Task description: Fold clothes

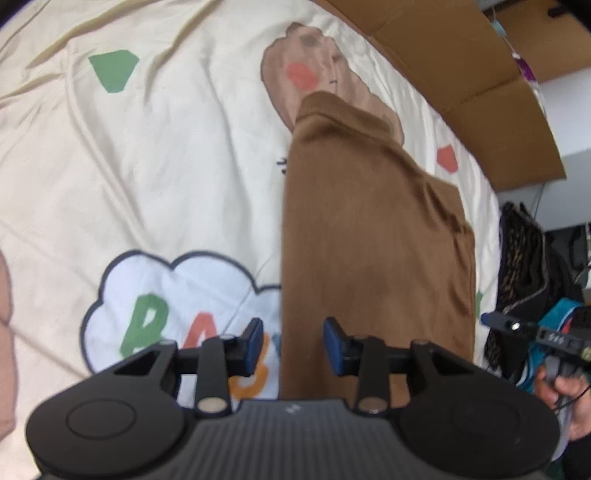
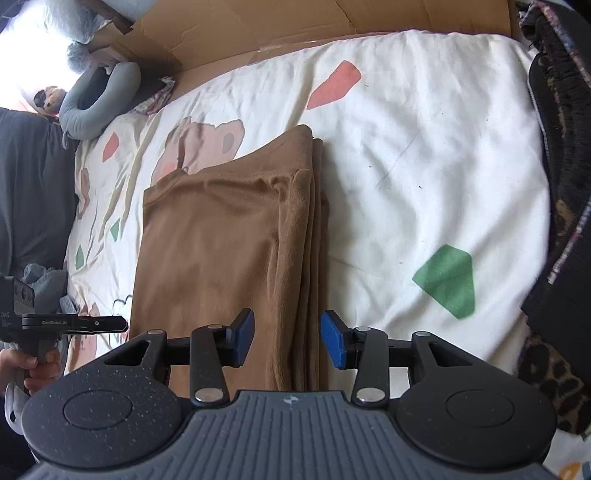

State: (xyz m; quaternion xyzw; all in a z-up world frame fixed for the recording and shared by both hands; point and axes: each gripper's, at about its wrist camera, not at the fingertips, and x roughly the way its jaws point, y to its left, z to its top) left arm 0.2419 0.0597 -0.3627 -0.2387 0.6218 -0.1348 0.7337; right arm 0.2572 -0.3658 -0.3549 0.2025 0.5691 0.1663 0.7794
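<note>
A brown garment [image 1: 373,236] lies folded into a long strip on the cream printed bedsheet [image 1: 166,166]. My left gripper [image 1: 294,345] hovers over its near end, open, with the strip's left edge below the gap and nothing pressed by the blue pads. In the right wrist view the same brown garment [image 2: 221,251] shows stacked layers along its right edge. My right gripper [image 2: 288,339] stands open just above that layered edge, and its pads do not touch the cloth.
Flattened cardboard [image 2: 258,29] lines the far side of the bed. A dark pile of clothes with leopard print [image 2: 554,206] sits along the right edge. A grey neck pillow [image 2: 99,96] lies at the far left, beside a person in dark clothing [image 2: 33,184].
</note>
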